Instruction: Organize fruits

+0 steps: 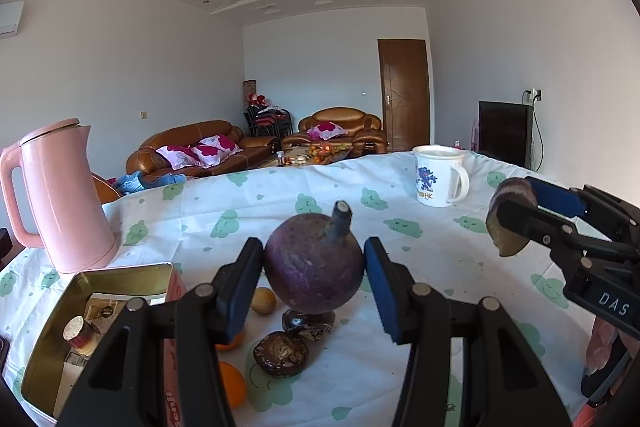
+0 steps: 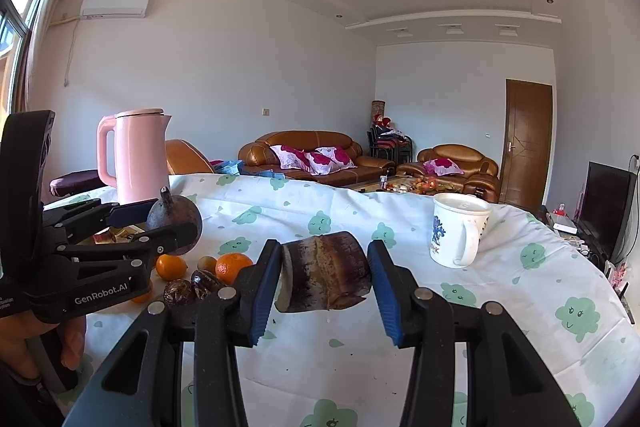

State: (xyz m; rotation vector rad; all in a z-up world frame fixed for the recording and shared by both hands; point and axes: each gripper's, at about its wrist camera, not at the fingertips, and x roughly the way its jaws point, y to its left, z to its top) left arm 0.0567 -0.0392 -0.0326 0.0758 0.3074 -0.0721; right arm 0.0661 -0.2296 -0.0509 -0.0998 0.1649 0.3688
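Living room, white walls, brown leather sofas with pink floral cushions, wooden door, dark TV at the right. In front: round table under a white tablecloth printed with green clouds; dark crumbs are scattered on it.

Left gripper is lifted off the cloth, jaws part-way open and clamped on a round purple fruit, stem up, both blue pads touching its sides. Right gripper is also off the cloth, jaws a bit narrower, pressed on a brown cut chunk with a pale cut face; I can't tell what fruit it is. The two grippers hang near each other, left one above the pile.

Loose on the cloth under the left gripper: oranges, a small tan fruit, two dark brown husk-like pieces. An open gold tin sits just beside the pile, near the left edge; it holds a corked bottle and packets, and no fruit is visible in it. A pink kettle stands behind the tin. A white mug stands well apart at the far right.

Progress: early, by my reading. Two items are held in the air and neither is placed; the pile is unsorted. No clear destination for the fruit shows, maybe the tin.
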